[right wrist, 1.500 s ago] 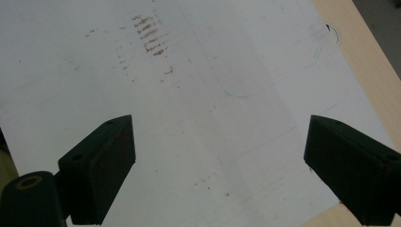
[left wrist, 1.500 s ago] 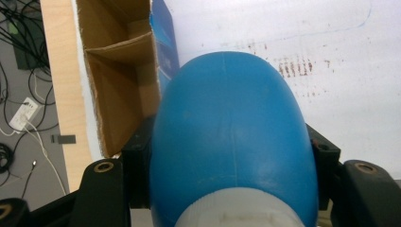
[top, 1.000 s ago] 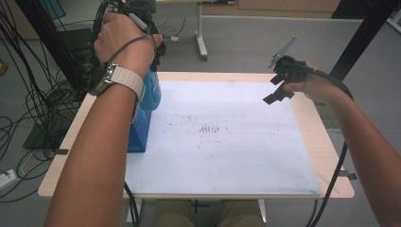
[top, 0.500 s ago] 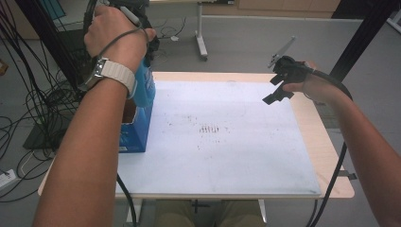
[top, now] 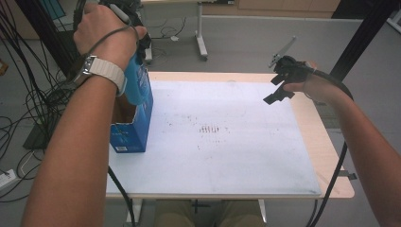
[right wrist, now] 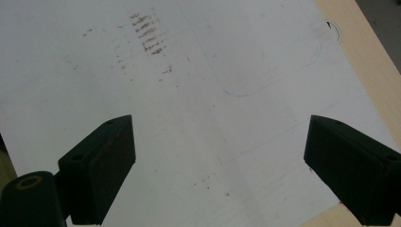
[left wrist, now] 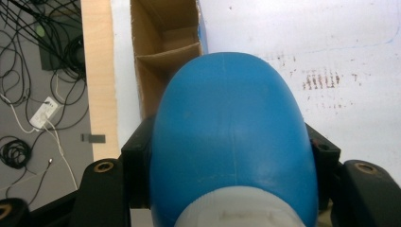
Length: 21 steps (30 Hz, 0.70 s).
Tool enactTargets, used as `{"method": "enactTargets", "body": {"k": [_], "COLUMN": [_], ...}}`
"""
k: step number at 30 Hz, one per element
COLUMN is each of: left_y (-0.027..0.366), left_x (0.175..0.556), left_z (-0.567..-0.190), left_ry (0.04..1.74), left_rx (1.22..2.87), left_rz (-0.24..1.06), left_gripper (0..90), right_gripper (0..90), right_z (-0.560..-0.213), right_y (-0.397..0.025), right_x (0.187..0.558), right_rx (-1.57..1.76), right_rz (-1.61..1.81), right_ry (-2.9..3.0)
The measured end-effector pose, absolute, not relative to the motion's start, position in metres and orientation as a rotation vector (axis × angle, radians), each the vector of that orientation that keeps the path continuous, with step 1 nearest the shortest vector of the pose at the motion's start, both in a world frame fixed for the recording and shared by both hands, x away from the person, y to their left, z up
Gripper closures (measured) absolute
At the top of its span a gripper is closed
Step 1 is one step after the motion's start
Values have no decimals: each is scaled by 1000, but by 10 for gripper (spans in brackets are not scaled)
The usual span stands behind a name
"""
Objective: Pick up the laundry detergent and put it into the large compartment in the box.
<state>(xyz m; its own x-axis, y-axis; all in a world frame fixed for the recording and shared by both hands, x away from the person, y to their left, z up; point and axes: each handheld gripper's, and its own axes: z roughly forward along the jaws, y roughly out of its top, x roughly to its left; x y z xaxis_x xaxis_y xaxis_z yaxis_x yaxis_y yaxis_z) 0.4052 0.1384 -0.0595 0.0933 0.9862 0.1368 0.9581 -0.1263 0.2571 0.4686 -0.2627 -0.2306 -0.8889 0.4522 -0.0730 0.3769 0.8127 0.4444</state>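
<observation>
My left gripper (left wrist: 227, 156) is clenched on a blue bottle (left wrist: 231, 137), held above the open box (top: 133, 123) at the left edge of the high view's tabletop (top: 331, 156); the box's cardboard compartments look empty. The white sheet (top: 227, 137) at centre is bare. Upper right, my right gripper (top: 279, 90) hangs released.
</observation>
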Motion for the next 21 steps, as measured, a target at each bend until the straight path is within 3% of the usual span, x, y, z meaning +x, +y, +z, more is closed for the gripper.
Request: {"method": "enactTargets", "body": {"k": [21], "left_y": [156], "left_x": [412], "left_z": [-63], "left_ry": [2010], "left_rx": [2240], "left_rz": [434], "left_gripper": [383], "right_gripper": [98], "right_z": [-235], "right_y": [-258], "right_x": [471], "right_rx": [652], "right_rz": [625], "right_ry": [2833]}}
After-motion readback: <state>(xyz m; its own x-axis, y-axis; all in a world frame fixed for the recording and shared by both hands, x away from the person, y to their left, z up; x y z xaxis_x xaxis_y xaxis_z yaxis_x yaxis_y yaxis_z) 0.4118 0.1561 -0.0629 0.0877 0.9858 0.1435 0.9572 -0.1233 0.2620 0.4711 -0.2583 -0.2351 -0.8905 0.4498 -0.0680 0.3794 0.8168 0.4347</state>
